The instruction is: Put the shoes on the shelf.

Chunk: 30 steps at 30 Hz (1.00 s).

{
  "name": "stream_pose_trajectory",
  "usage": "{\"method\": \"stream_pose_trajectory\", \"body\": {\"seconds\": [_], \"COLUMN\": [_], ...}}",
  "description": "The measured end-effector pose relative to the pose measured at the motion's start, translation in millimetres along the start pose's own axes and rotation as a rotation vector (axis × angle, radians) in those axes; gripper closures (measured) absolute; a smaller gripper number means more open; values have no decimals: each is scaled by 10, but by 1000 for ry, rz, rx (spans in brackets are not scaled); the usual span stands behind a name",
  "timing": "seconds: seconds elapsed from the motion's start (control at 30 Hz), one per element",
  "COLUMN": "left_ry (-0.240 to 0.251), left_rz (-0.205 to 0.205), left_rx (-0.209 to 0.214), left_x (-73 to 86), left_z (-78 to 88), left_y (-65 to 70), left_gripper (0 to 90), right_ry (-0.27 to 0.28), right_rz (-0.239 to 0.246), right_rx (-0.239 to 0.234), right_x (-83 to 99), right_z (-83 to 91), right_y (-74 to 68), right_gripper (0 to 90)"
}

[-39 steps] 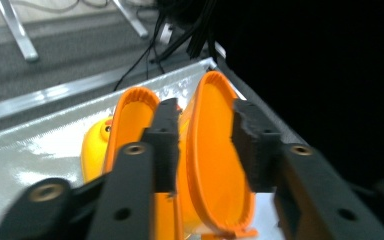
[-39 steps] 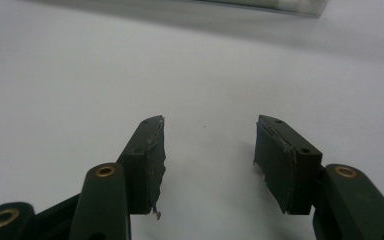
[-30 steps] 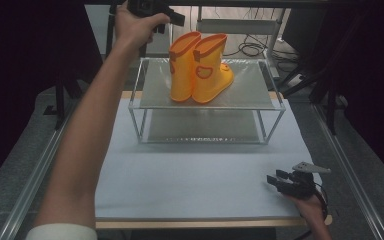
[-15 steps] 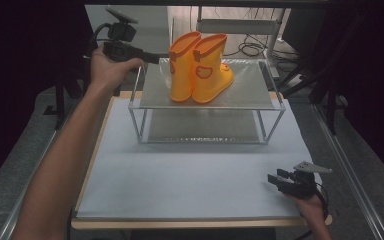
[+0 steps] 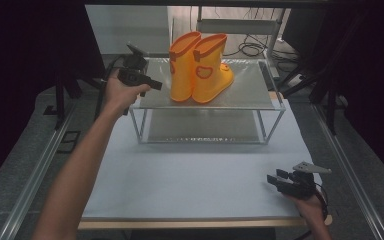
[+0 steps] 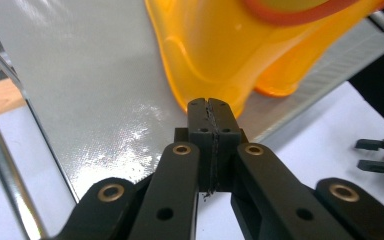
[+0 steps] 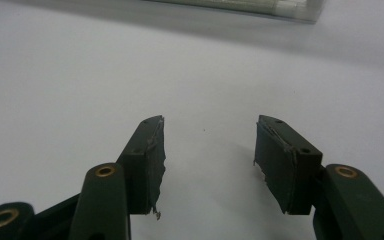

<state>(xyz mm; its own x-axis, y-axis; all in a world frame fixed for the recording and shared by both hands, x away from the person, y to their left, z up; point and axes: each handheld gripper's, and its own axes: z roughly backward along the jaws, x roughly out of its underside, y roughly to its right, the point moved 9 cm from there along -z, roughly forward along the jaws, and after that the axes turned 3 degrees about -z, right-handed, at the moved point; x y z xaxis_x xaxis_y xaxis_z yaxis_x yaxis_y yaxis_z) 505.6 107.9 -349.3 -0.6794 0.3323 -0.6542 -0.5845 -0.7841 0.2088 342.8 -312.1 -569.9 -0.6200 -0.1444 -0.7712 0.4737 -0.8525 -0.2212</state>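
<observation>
Grippers first, nearest the person: the right gripper rests low at about five o'clock on the white table top, well apart from everything else. In the right gripper view its jaws stand wide with nothing but bare surface between them, and it sits where it sat a second ago.

Farther out, at about ten o'clock, the left gripper is the one that has changed. A second ago it was high behind the boots, at about eleven o'clock; now it has dropped to shelf height at the left edge of the two-tier rack. Its jaws are pressed together with nothing in them — the left gripper view shows the two black pads meeting in a single seam, their tip just short of the nearest orange wall; I cannot tell whether they touch it.

Farthest, at twelve o'clock, the pair of orange boots stands upright on the rack's top shelf, side by side, toes toward two o'clock.

My reading: the descent has brought the left gripper level with the boots' lower part, so a nudge or a grasp looks to be next. With jaws closed, a grasp would need them opened first; a push from here would slide the near boot toward three o'clock.
</observation>
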Motion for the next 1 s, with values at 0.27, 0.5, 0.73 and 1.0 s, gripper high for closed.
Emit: {"method": "stream_pose_trajectory", "body": {"seconds": [0.27,0.5,0.73,1.0], "left_ry": [-26,-8,-3,-6], "left_rz": [25,45,23,22], "left_rx": [-20,10,13,23], "left_x": [83,55,13,-2], "left_z": [-272,-435,-460,-476], "left_y": [-87,-34,54,91], "left_gripper": [900,900,900,900], "right_ry": [3,1,-2,-5], "right_rz": [4,2,-1,4], "right_rx": [4,5,4,1], "right_x": [2,9,10,12], "right_z": [3,-4,-11,-22], "right_y": [23,19,16,-3], "right_gripper": [452,452,452,452]}}
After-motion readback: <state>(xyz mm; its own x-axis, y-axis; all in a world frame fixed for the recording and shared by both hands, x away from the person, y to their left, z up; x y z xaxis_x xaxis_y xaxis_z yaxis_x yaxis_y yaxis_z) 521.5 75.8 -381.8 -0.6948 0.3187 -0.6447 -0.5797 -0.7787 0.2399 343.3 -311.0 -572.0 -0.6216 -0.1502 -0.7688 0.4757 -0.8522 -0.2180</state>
